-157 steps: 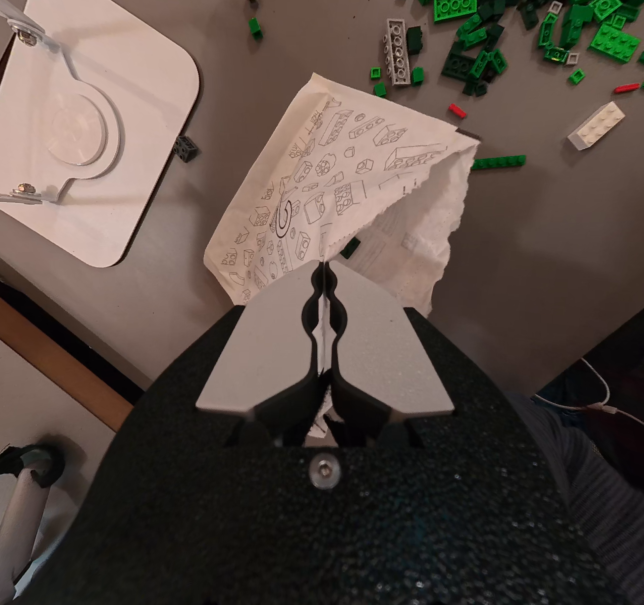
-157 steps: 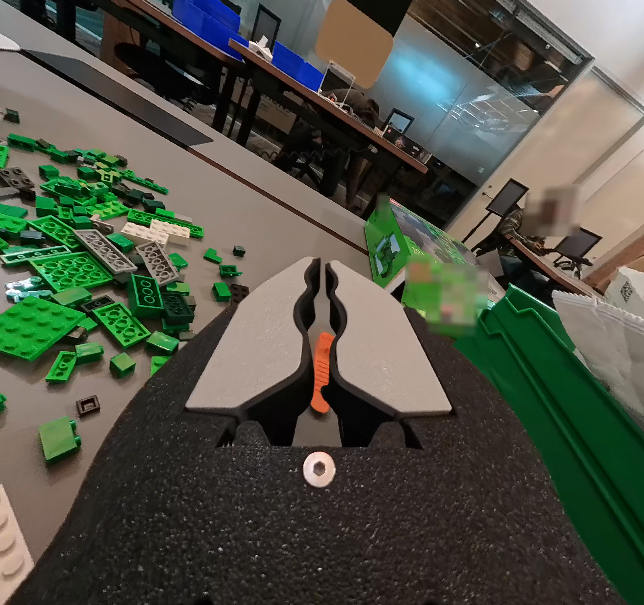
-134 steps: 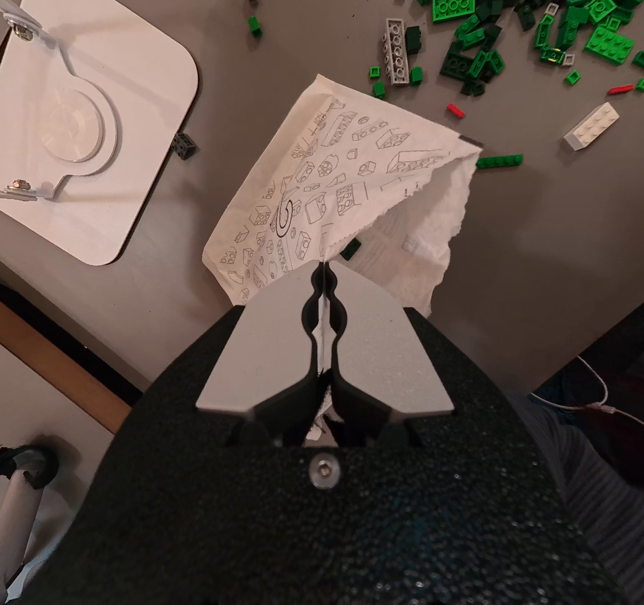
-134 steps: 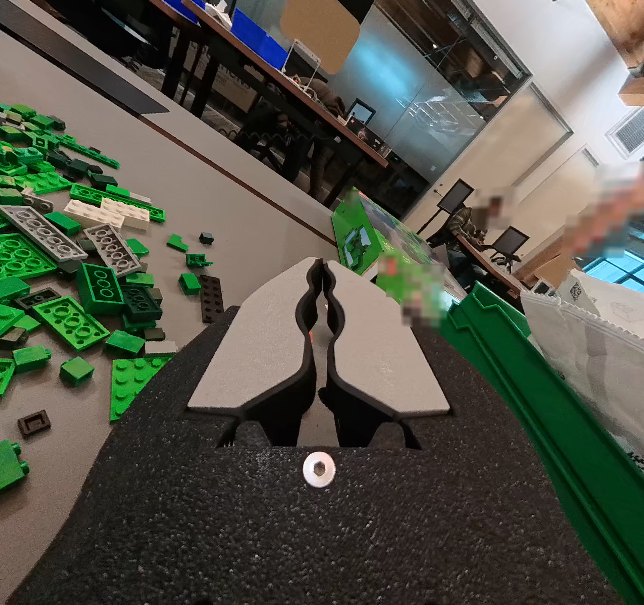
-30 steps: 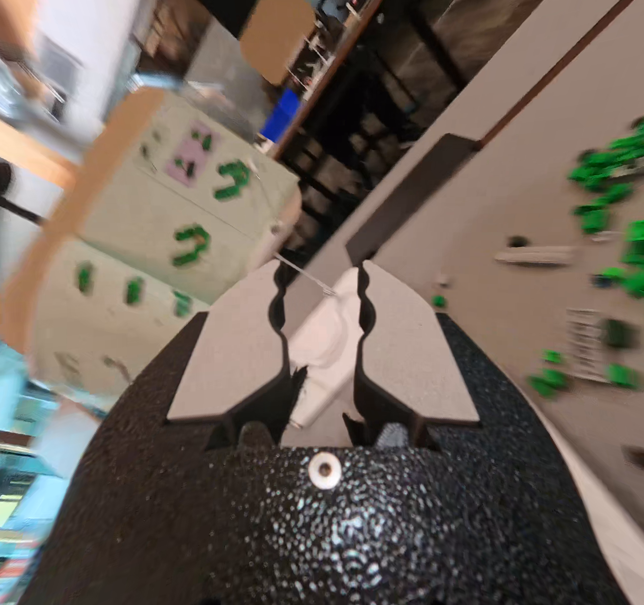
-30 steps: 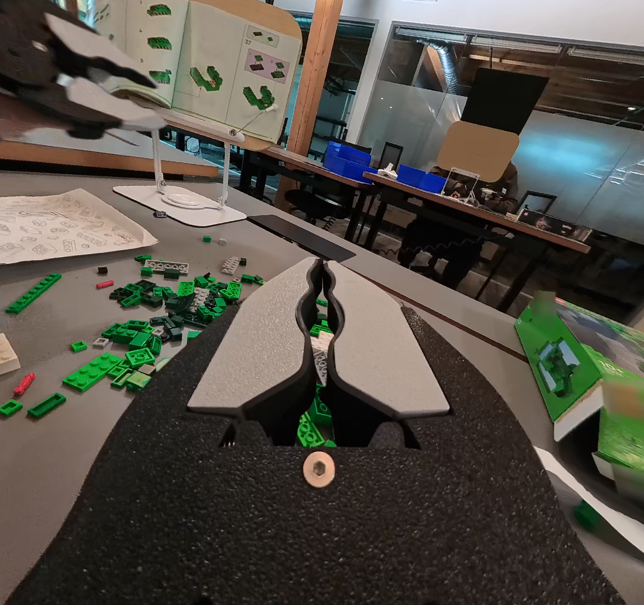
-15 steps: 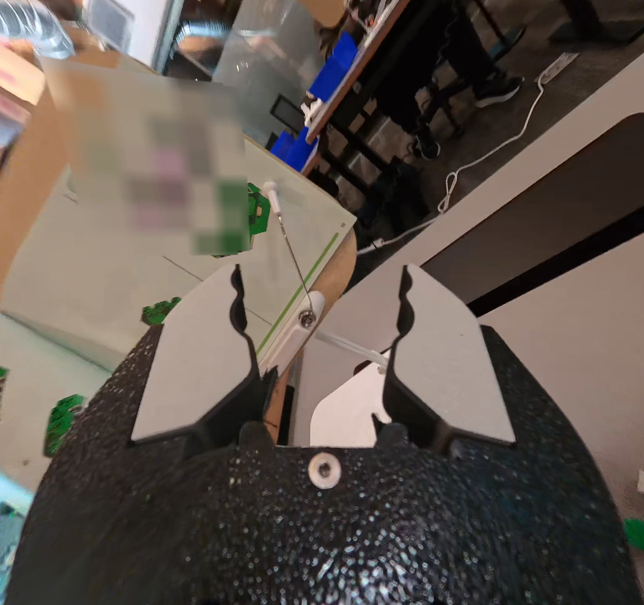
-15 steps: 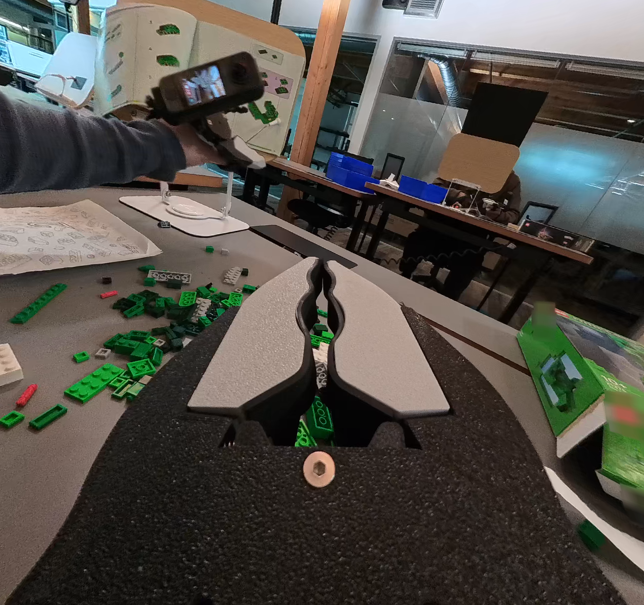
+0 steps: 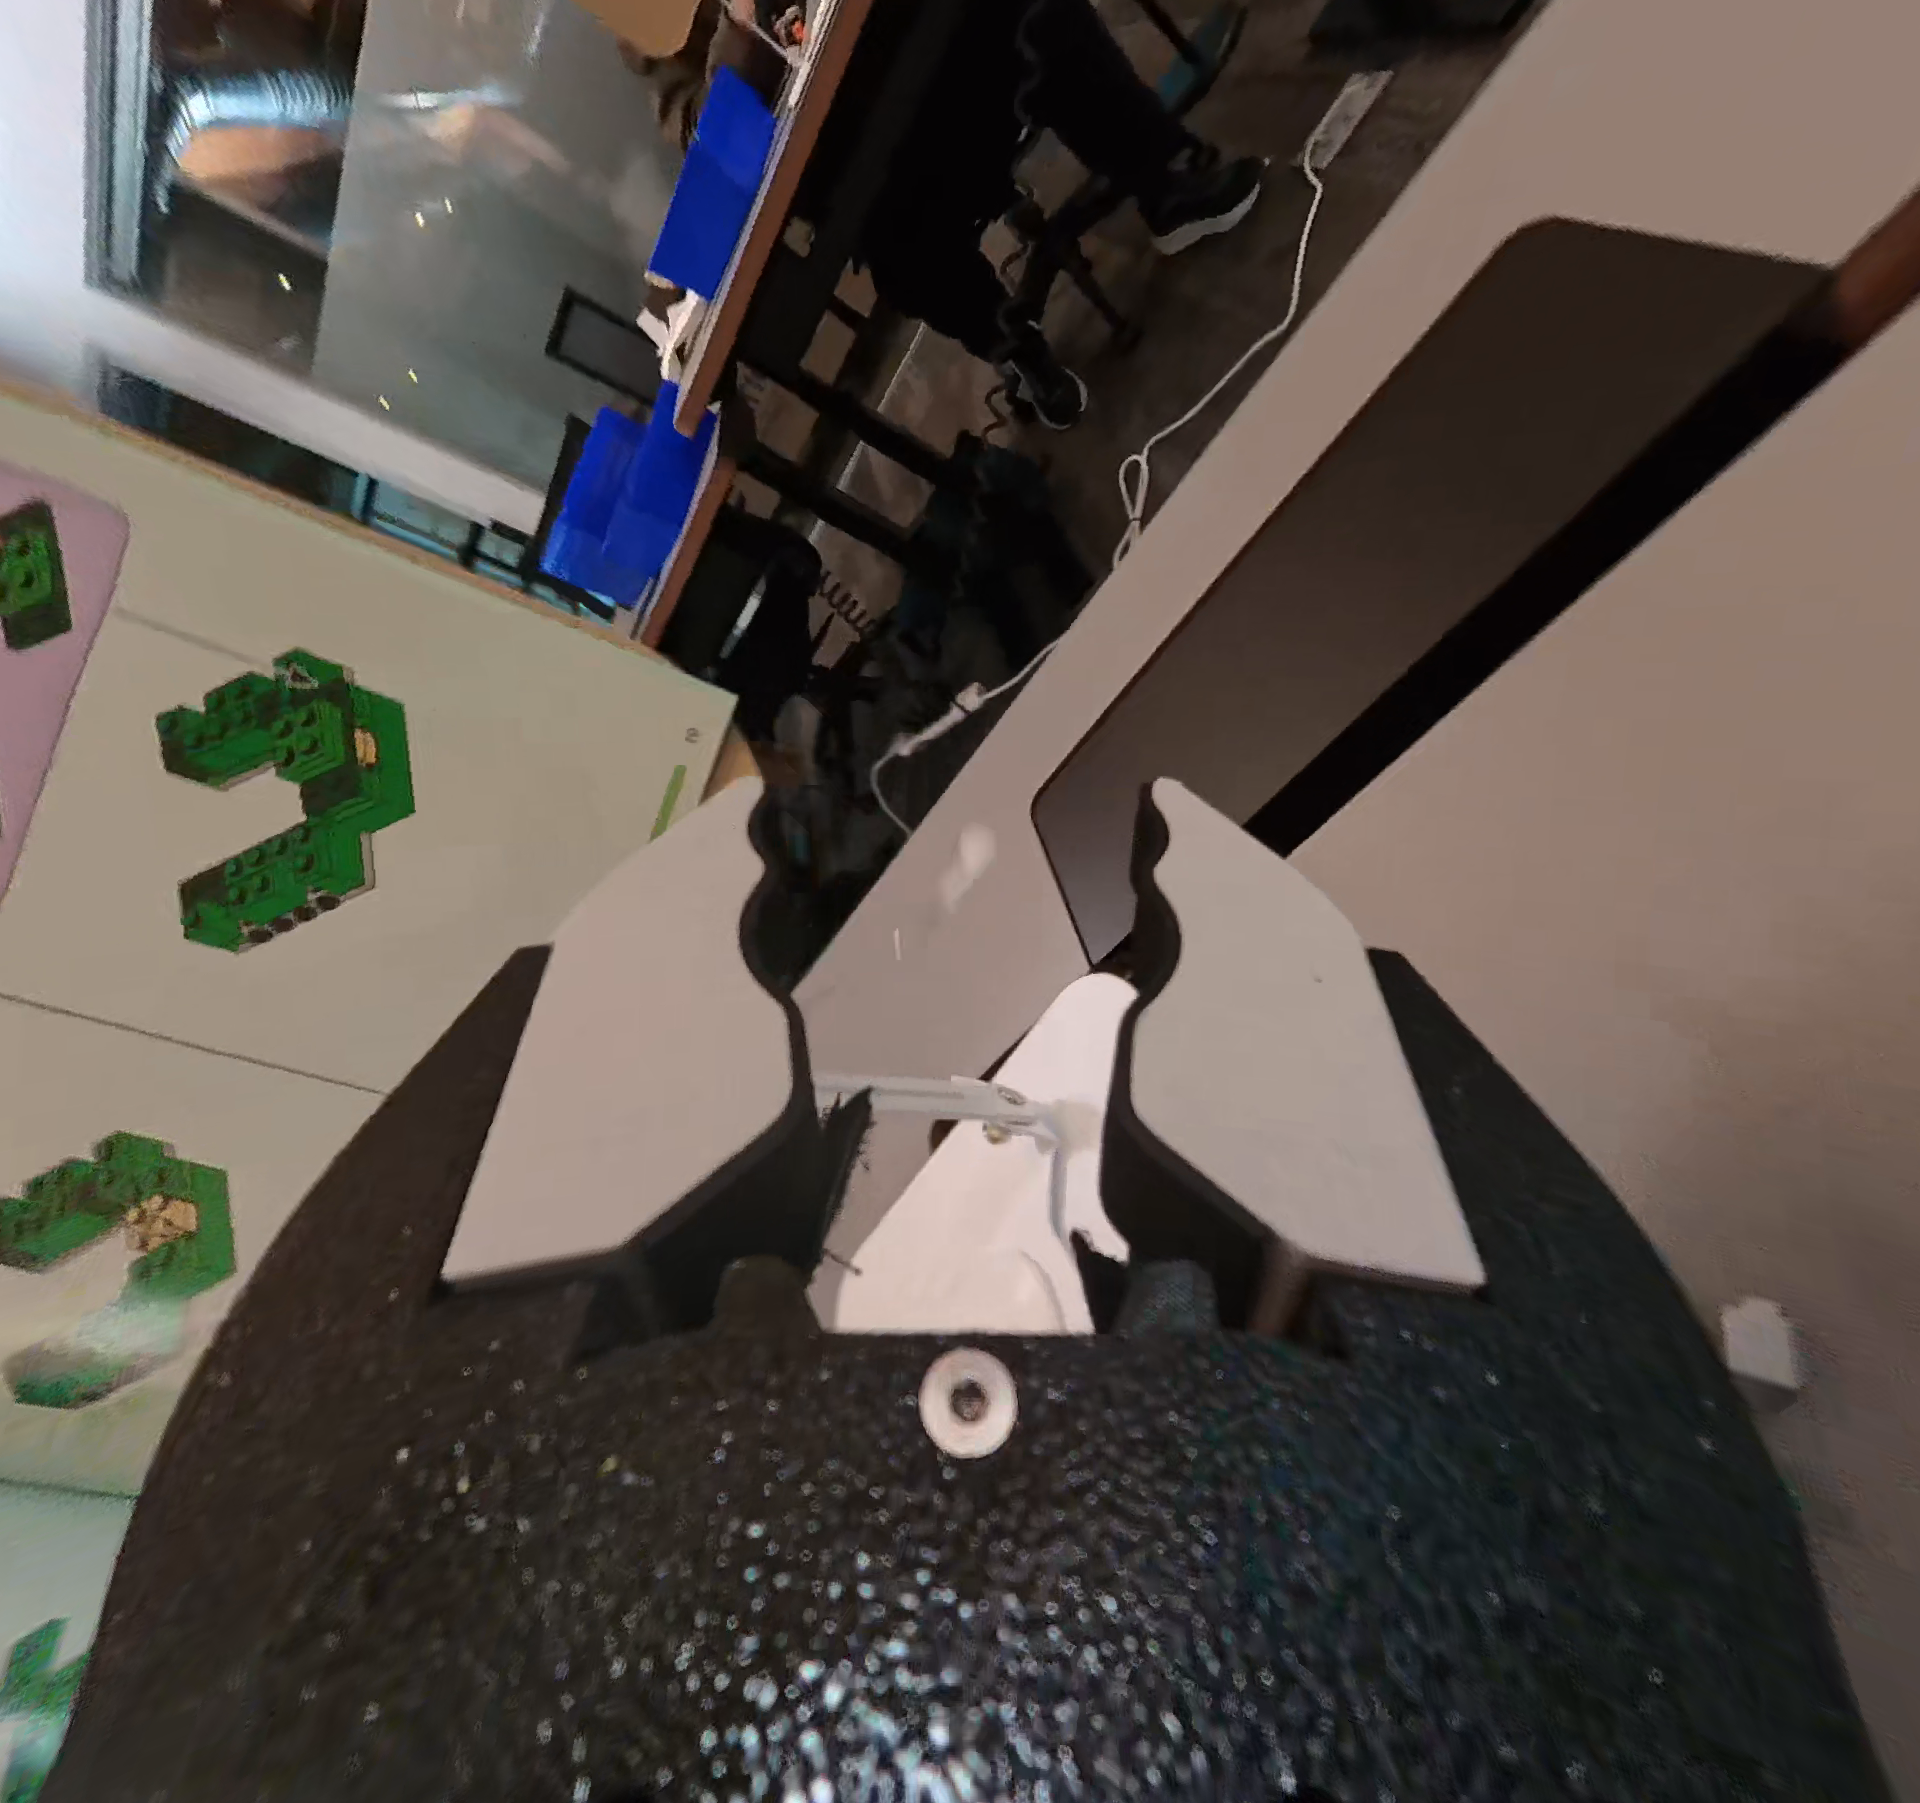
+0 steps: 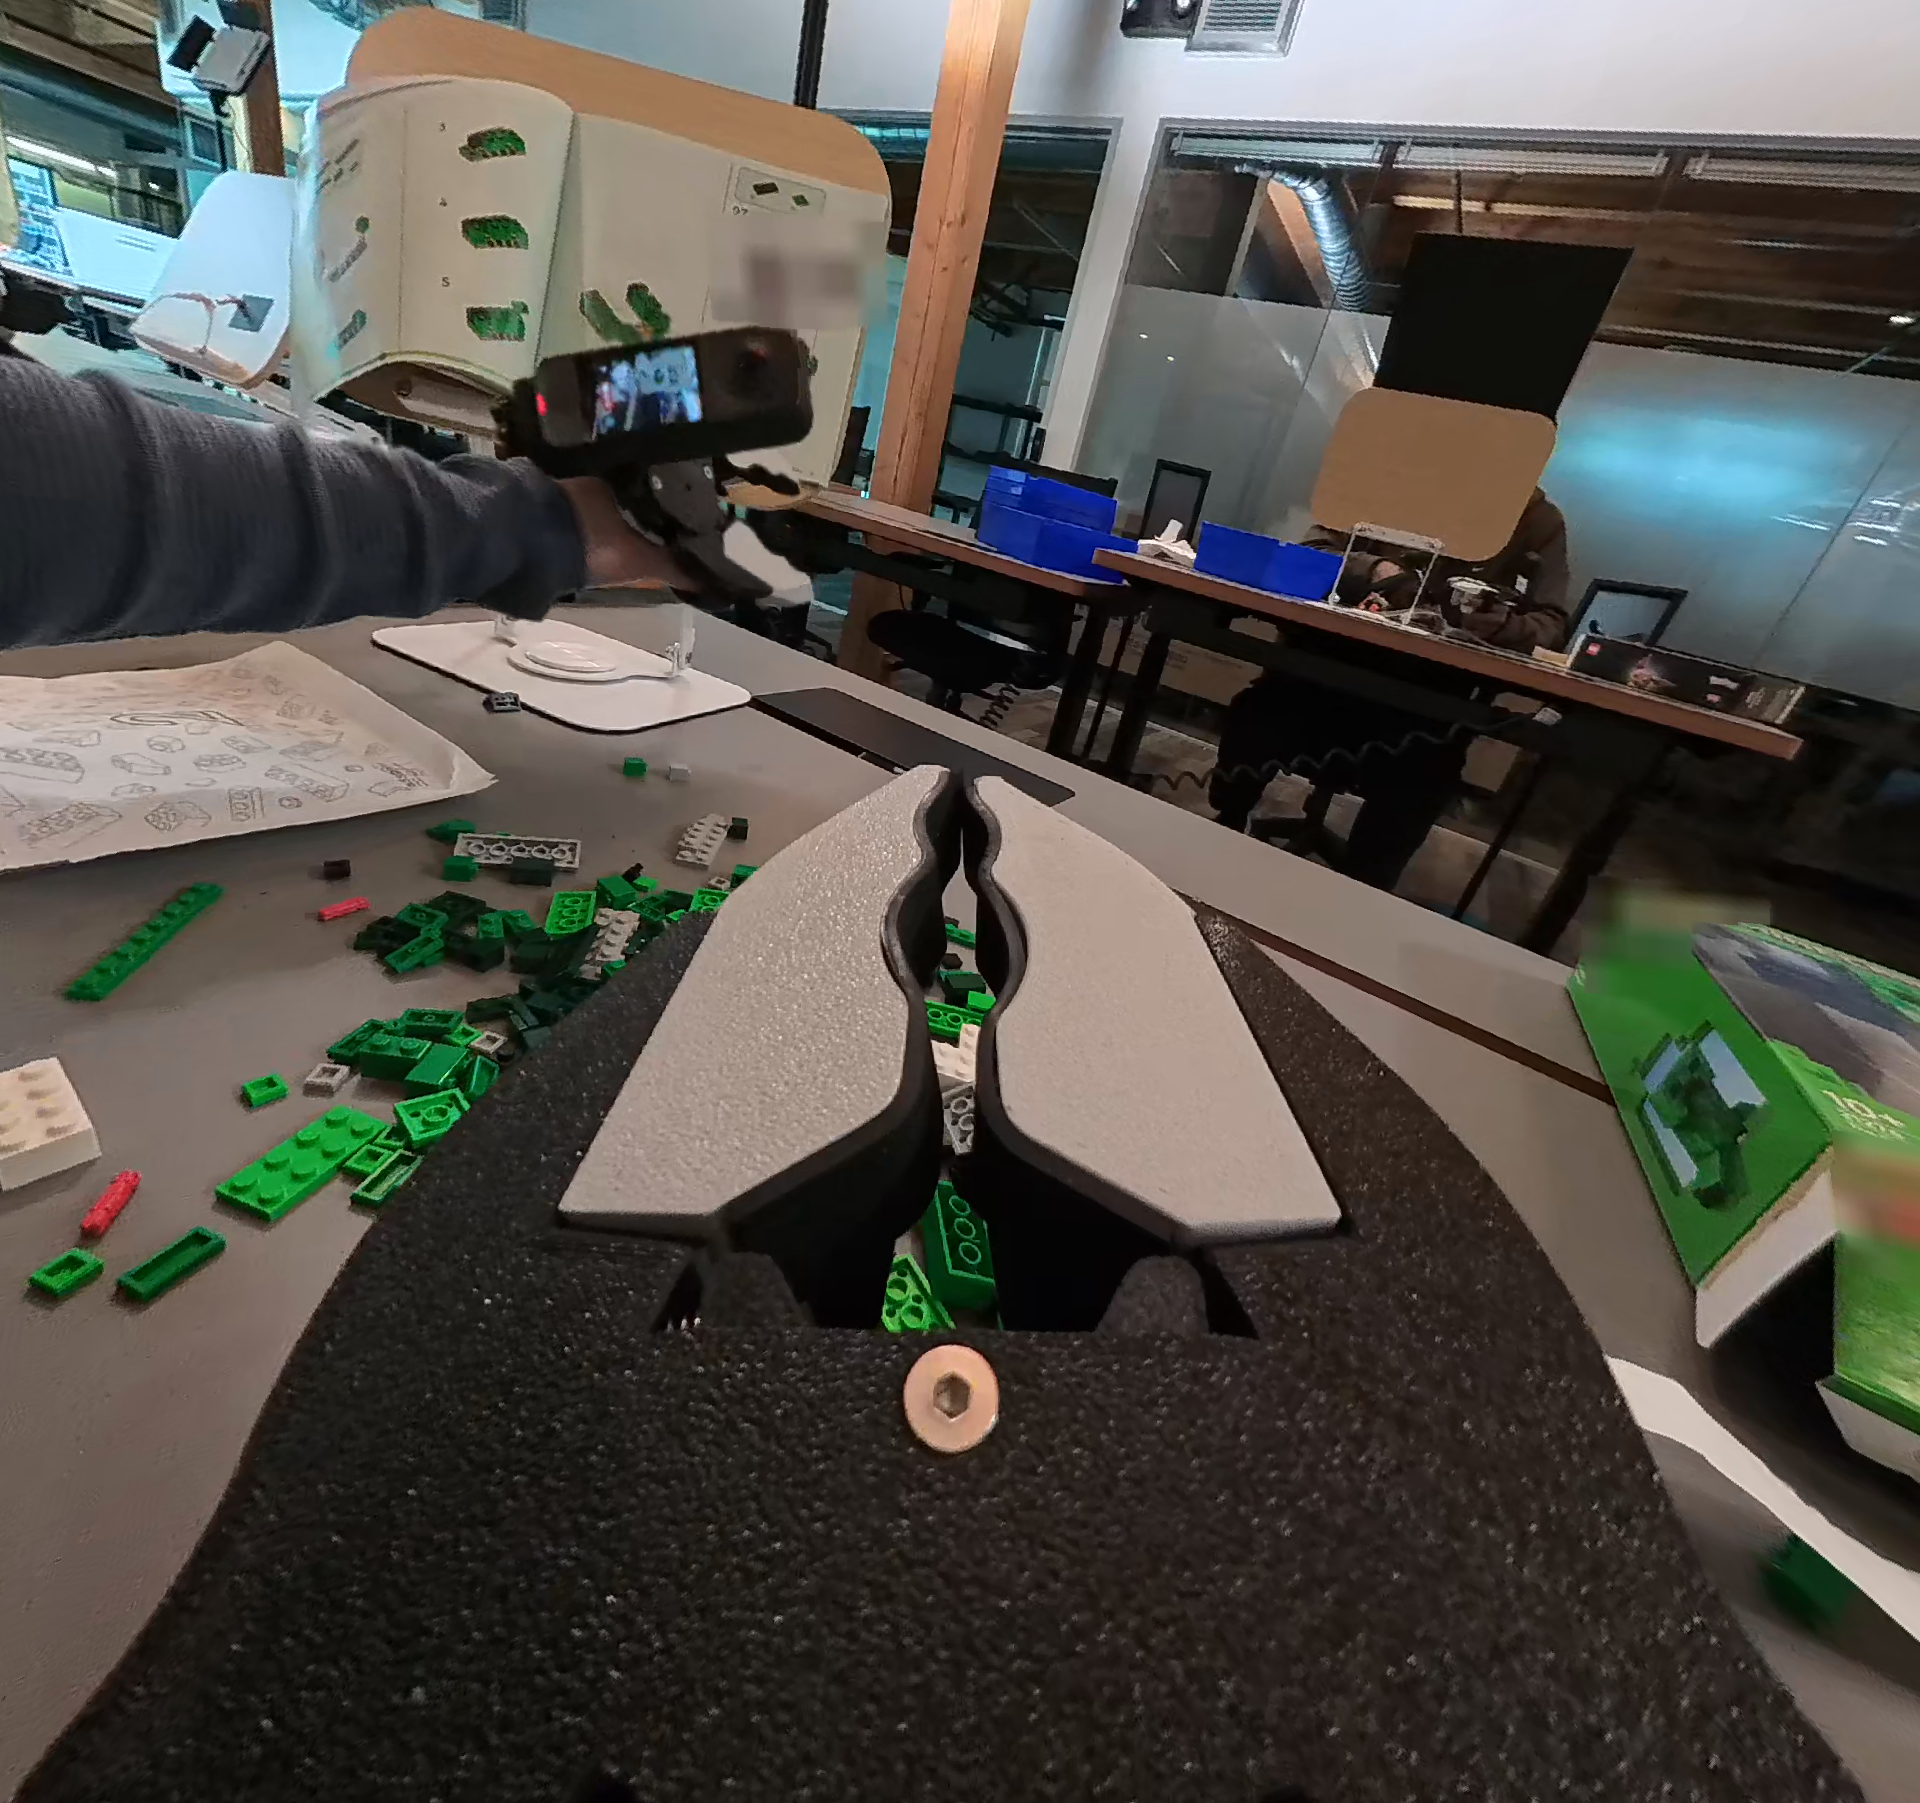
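Observation:
My left gripper (image 9: 951, 803) is open and empty, raised at the lower right corner of the open instruction booklet (image 9: 239, 818) that rests on a stand with a white base (image 9: 997, 1192). In the right wrist view the left gripper (image 10: 758, 491) is held by a sleeved arm (image 10: 260, 517) against the booklet (image 10: 540, 247). My right gripper (image 10: 961, 787) is shut and empty, hovering above a pile of green, grey and white bricks (image 10: 468, 943) on the grey table (image 10: 623, 787).
A printed white paper bag (image 10: 197, 756) lies flat at the left. A white brick (image 10: 36, 1119), red pieces and green plates lie at the front left. A green box (image 10: 1756, 1109) stands at the right. Desks with blue bins (image 10: 1049, 517) are behind. Spacing between my two grippers at the tips: around 40 cm. To reach the white brick (image 10: 36, 1119) in a straight line is about 25 cm for my right fingers, about 40 cm for my left.
My left gripper let go of the paper bag, which now lies on the table, rose to the booklet and opened. My right gripper swung left to face the brick pile and stayed shut.

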A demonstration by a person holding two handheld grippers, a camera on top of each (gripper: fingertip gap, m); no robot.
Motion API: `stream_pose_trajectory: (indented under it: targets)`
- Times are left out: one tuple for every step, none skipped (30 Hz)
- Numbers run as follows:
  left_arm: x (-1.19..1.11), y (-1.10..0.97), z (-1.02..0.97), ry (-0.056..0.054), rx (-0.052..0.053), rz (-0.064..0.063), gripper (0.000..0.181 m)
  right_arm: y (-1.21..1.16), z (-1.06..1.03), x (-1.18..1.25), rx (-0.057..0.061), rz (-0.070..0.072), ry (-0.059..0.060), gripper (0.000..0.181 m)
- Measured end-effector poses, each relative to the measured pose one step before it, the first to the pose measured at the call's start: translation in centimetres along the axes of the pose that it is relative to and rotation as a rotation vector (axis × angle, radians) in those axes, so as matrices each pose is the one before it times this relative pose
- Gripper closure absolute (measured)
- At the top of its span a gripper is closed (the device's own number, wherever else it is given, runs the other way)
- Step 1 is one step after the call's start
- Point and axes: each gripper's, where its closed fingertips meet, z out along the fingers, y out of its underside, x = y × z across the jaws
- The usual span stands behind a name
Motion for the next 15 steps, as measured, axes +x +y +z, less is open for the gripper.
stream_pose_trajectory:
  targets:
    - [0.151,-0.1,-0.256,-0.0148,0.0138,0.0405,0.121,0.016,-0.006,0.028,-0.001,0.0,0.0011,0.181]
    - [-0.158,-0.253,-0.366,-0.0291,0.0256,0.0318,0.125,0.026,-0.01,0.036,-0.0007,0.0008,0.0007,0.181]
    - [-0.441,-0.278,-0.405,-0.0386,0.0297,0.0203,0.131,0.008,-0.013,0.027,-0.0003,0.0015,0.0006,0.181]
    - [-0.647,-0.229,-0.376,-0.0423,0.0273,0.005,0.136,0.002,-0.016,0.032,0.0003,0.002,0.0007,0.181]
    - [-0.816,-0.111,-0.275,-0.0434,0.0214,-0.0001,0.139,-0.02,-0.022,0.03,0.0011,0.0024,0.0004,0.181]
    - [-0.913,0.101,-0.153,-0.0434,0.007,0.0024,0.141,-0.028,-0.018,0.024,0.0017,0.0025,0.0001,0.181]
    - [-0.836,0.253,-0.004,-0.0376,-0.007,0.0195,0.141,-0.026,0.002,0.003,0.0016,0.0028,-0.0006,0.181]
    - [-0.712,0.333,0.105,-0.0368,-0.0175,0.0524,0.14,-0.031,0.0,-0.009,0.0012,0.0029,-0.0017,0.181]
    - [-0.498,0.329,0.177,-0.0305,-0.0221,0.0746,0.141,-0.017,0.009,-0.023,0.0008,0.0023,-0.0017,0.181]
    - [-0.324,0.158,0.14,-0.0237,-0.0105,0.0697,0.141,0.006,0.009,-0.003,0.0,0.0017,-0.0008,0.181]
    - [-0.185,-0.025,0.099,-0.013,0.0056,0.046,0.141,0.007,0.02,0.006,-0.0007,0.0014,-0.0003,0.181]
    - [-0.02,-0.001,0.111,0.0036,0.007,0.0178,0.141,0.022,0.003,0.023,-0.001,0.0016,0.0001,0.181]
    - [0.074,0.067,0.148,0.0144,0.0039,-0.0027,0.14,0.01,0.0,0.018,-0.0003,0.0022,0.0005,0.181]
    - [0.005,0.137,0.185,0.0113,0.0013,-0.0093,0.138,-0.003,0.002,0.018,0.0008,0.0026,0.0001,0.181]
    - [-0.059,0.184,0.218,0.0075,-0.0033,-0.0054,0.138,-0.004,-0.007,0.005,0.0007,0.0024,-0.0006,0.181]
